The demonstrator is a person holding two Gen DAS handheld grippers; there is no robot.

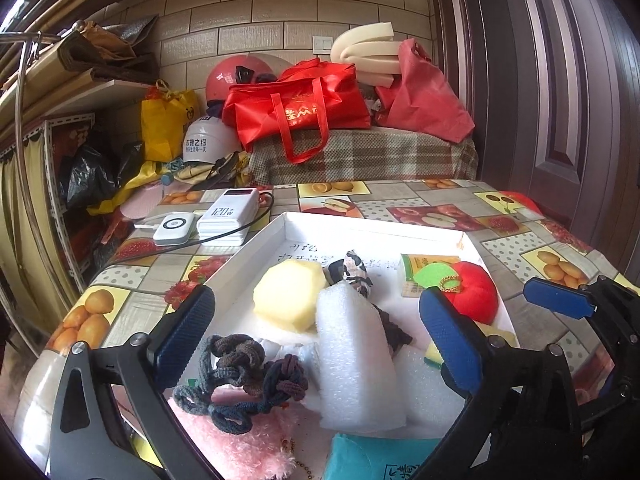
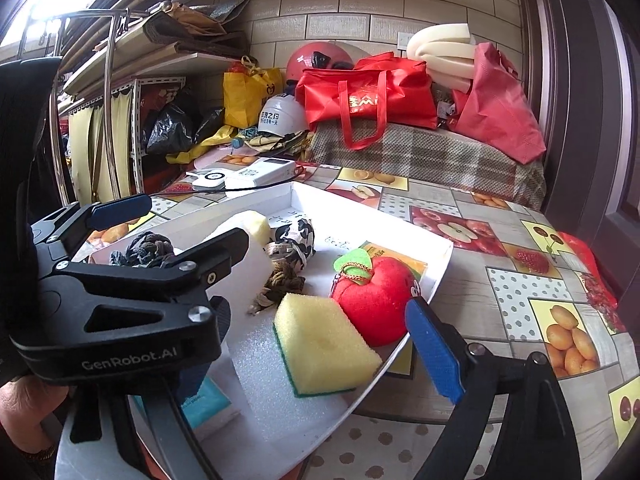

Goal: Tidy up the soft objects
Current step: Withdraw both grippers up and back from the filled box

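Note:
A white tray (image 1: 372,224) on the table holds soft objects: a yellow sponge ball (image 1: 289,295), a white foam block (image 1: 356,360), dark braided hair ties (image 1: 240,380), a pink fluffy cloth (image 1: 240,448), a red plush apple (image 1: 472,286) and a yellow-green scrub sponge (image 2: 324,346). My left gripper (image 1: 316,344) is open and empty, with its fingers either side of the foam block and hair ties. My right gripper (image 2: 316,336) is open and empty around the scrub sponge; its left finger is hidden behind the left gripper's body (image 2: 120,312).
Two white power banks (image 1: 228,216) with a black cable lie on the fruit-patterned tablecloth (image 1: 520,240) behind the tray. A teal tissue pack (image 1: 372,458) lies at the tray's near end. Red bags (image 1: 304,108), helmets and a shelf stand beyond the table.

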